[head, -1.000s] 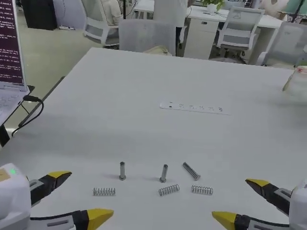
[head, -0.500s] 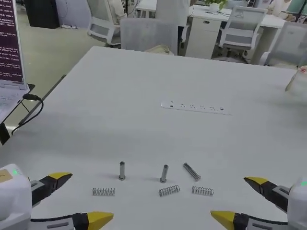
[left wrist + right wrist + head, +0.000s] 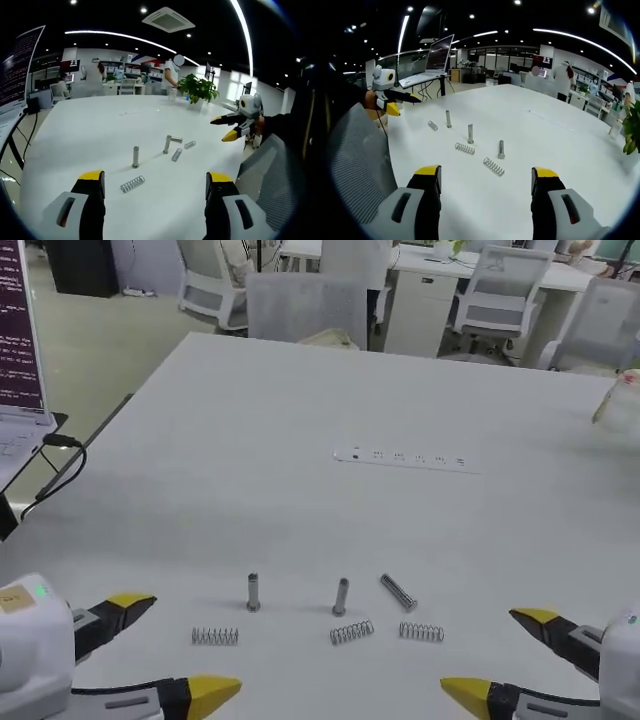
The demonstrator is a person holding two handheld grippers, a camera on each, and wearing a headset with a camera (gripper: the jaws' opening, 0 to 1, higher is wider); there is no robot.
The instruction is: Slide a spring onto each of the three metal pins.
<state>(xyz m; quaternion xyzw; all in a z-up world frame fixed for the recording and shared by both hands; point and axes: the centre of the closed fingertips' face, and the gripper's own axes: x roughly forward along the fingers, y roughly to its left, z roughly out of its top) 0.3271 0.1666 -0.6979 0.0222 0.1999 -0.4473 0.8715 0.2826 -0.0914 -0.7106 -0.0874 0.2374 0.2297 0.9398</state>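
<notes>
Three metal pins sit near the front of the white table [image 3: 300,420]. The left pin [image 3: 253,592] and the middle pin [image 3: 341,596] stand upright, while the right pin [image 3: 398,592] lies on its side. One spring lies in front of each: left spring [image 3: 215,636], middle spring [image 3: 351,632], right spring [image 3: 421,632]. My left gripper [image 3: 175,645] hovers open at the lower left, short of the left spring [image 3: 132,184]. My right gripper [image 3: 500,655] is open at the lower right, apart from the nearest spring [image 3: 493,166]. Nothing sits between either pair of jaws.
A flush power strip [image 3: 400,458] is set in the table's middle. A laptop [image 3: 15,360] with a black cable [image 3: 60,470] stands past the left edge. A pale object [image 3: 620,405] sits at the far right edge. Office chairs [image 3: 305,310] line the far side.
</notes>
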